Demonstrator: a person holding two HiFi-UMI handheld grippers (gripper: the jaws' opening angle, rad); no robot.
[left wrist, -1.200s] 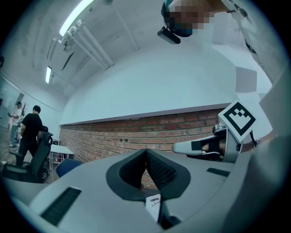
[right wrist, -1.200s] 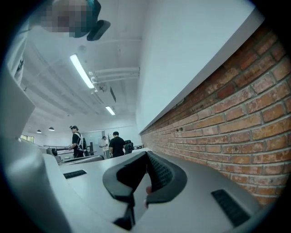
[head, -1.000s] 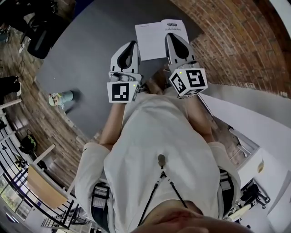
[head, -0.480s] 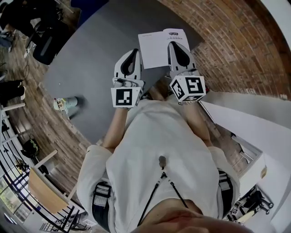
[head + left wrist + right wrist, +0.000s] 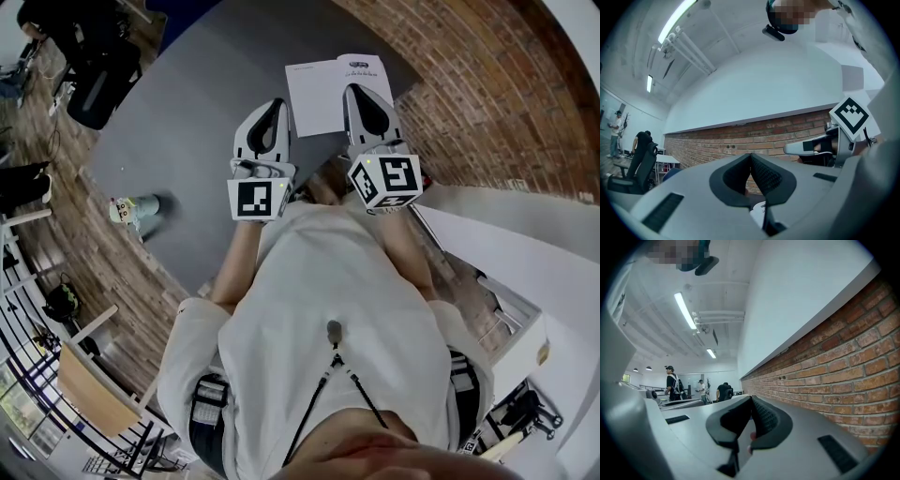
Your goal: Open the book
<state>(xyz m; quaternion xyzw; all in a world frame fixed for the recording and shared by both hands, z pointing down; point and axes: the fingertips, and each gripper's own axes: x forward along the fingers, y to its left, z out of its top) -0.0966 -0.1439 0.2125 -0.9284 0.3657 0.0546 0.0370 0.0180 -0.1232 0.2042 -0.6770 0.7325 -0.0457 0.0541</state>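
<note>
Now both grippers sit side by side in the upper middle of the head view, over the grey table (image 5: 187, 122). The left gripper (image 5: 274, 107) has its jaws pressed together with nothing between them. The right gripper (image 5: 359, 92) is likewise closed and empty. The white book (image 5: 319, 94) lies flat on the table at top centre, between the 2 sets of tips, its right edge overlapped by the right gripper. A small teal object (image 5: 131, 206) stands at the table's left edge.
</note>
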